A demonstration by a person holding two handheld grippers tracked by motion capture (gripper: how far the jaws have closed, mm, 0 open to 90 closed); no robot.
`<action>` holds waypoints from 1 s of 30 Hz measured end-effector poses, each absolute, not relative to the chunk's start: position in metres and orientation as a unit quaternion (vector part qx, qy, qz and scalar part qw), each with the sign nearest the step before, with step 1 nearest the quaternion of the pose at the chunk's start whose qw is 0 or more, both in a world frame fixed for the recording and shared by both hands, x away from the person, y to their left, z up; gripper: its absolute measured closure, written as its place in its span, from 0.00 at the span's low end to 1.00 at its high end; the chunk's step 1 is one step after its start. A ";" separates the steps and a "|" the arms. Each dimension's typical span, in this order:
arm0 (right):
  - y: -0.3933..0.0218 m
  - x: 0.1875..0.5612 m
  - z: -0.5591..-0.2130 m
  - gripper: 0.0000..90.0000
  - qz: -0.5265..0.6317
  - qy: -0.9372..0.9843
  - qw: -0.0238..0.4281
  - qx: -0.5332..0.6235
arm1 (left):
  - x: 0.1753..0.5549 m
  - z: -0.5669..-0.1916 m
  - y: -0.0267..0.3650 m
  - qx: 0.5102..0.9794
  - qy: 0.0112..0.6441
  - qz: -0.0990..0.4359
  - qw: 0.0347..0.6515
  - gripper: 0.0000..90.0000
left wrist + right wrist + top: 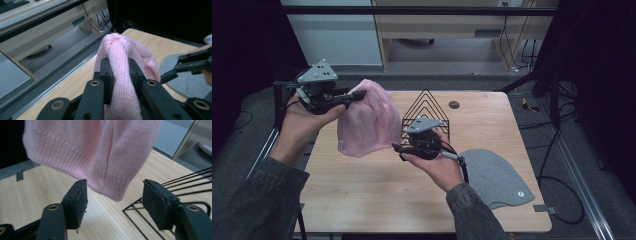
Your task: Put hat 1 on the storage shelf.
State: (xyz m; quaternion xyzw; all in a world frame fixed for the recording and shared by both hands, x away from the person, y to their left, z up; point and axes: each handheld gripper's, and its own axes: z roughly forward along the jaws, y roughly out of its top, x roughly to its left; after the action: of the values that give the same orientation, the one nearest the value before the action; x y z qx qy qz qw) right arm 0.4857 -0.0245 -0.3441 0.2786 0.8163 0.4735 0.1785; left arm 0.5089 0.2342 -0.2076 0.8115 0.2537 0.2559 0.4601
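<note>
High view: wooden table (377,195) (light-grained), apparently grey carpet (437,50) beyond.

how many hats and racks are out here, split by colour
pink knit hat: 1
grey knit hat: 1
black wire rack: 1
total: 3

Both forearms wear dark grey denim-like sleeves (259,200) with a stitched cuff. Each hand carries a black gripper, the left gripper (357,95) and the right gripper (396,147), topped behind its jaws by a grey three-cornered plate (318,72) with small dark screw holes; a black cable (462,167) trails from the right one's rear. Behind the flat, scuffed black pads (80,200) sit angular black links with brass-coloured rivet rings (95,83).
</note>
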 end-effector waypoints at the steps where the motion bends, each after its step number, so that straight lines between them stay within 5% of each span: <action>1: -0.023 0.488 -0.343 0.41 0.473 0.817 0.178 0.280 | 0.510 -0.203 0.233 0.808 0.255 0.257 0.464 0.87; 6: -0.012 0.506 -0.333 0.44 0.481 0.809 0.164 0.294 | 0.516 -0.192 0.229 0.802 0.257 0.260 0.473 0.86; 9: -0.011 0.516 -0.323 0.72 0.478 0.814 0.168 0.284 | 0.522 -0.189 0.227 0.804 0.255 0.270 0.465 0.86; 11: -0.014 0.521 -0.317 0.80 0.473 0.816 0.178 0.281 | 0.528 -0.186 0.227 0.805 0.252 0.277 0.460 0.86; 30: -0.056 0.568 -0.292 0.91 0.463 0.815 0.216 0.273 | 0.577 -0.180 0.204 0.784 0.268 0.269 0.492 0.86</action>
State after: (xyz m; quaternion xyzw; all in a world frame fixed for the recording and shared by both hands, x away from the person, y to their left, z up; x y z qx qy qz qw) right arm 0.5680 -0.0559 -0.2917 0.2728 0.8151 0.4630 0.2164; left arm 0.5768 0.2039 -0.1799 0.7838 0.2683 0.2686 0.4915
